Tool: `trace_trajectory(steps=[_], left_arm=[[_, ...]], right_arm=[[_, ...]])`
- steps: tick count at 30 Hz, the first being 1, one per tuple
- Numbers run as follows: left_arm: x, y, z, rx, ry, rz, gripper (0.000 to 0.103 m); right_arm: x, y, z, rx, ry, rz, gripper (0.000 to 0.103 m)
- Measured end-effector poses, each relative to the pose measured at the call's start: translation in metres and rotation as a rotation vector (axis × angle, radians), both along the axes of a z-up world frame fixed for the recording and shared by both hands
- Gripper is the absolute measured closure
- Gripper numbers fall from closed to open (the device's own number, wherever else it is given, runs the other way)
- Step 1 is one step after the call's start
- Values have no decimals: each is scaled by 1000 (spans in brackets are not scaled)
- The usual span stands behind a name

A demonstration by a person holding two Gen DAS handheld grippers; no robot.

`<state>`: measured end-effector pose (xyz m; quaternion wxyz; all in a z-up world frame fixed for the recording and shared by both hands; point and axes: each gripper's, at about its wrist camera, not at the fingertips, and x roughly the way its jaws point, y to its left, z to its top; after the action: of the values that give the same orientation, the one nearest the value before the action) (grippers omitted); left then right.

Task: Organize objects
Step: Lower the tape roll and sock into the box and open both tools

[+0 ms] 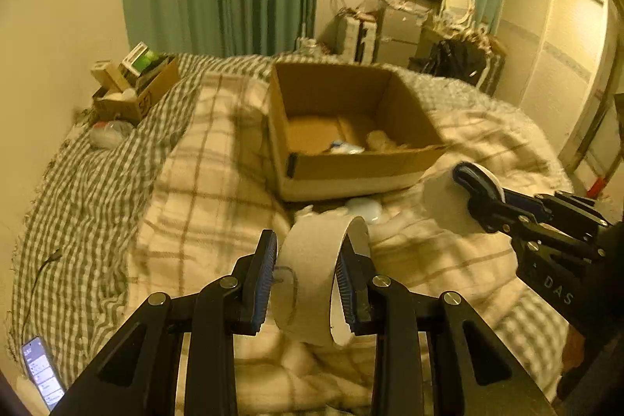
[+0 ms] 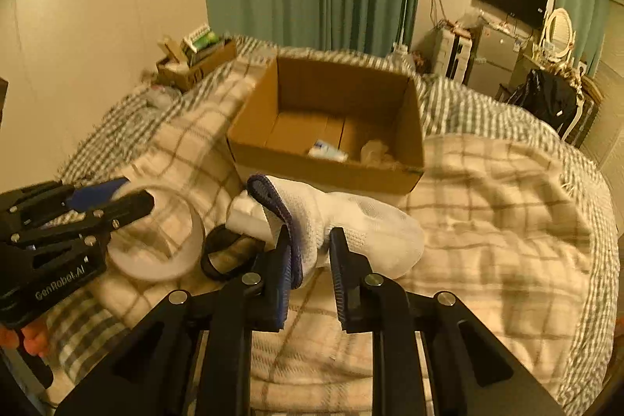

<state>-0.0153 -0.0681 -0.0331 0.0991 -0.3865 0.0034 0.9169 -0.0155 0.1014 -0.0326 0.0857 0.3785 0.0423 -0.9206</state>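
Note:
My left gripper is shut on a wide tape roll, held above the plaid blanket; it also shows in the right wrist view. My right gripper is shut on a white sock with a blue cuff; in the left wrist view the sock hangs at the right. An open cardboard box sits ahead on the bed, with a few small items inside.
A black strap ring and a small white item lie on the blanket before the box. A smaller filled box stands at the bed's far left. A phone lies at the near left edge.

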Motion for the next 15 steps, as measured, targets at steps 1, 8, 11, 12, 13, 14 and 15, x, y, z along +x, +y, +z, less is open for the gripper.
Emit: trace_trajectory(steps=[1, 8, 11, 12, 13, 14, 15], left_arm=[[1, 2, 4, 8, 2, -8, 74], [-4, 24, 41, 12, 35, -62, 74], [-12, 34, 59, 8, 60, -80, 74], [-15, 36, 63, 8, 65, -82, 74], [-20, 38, 68, 11, 71, -86, 74], [-26, 40, 72, 13, 75, -93, 74], [-31, 42, 75, 11, 78, -97, 74]], right_arm=[[3, 2, 8, -6, 17, -1, 86], [9, 6, 54, -20, 120, 5, 86], [3, 9, 68, -21, 145, 11, 86], [-1, 10, 75, -24, 154, 13, 86], [-3, 11, 79, -26, 163, 15, 86], [-7, 12, 84, -27, 172, 16, 86], [-12, 14, 90, -28, 183, 16, 86]])
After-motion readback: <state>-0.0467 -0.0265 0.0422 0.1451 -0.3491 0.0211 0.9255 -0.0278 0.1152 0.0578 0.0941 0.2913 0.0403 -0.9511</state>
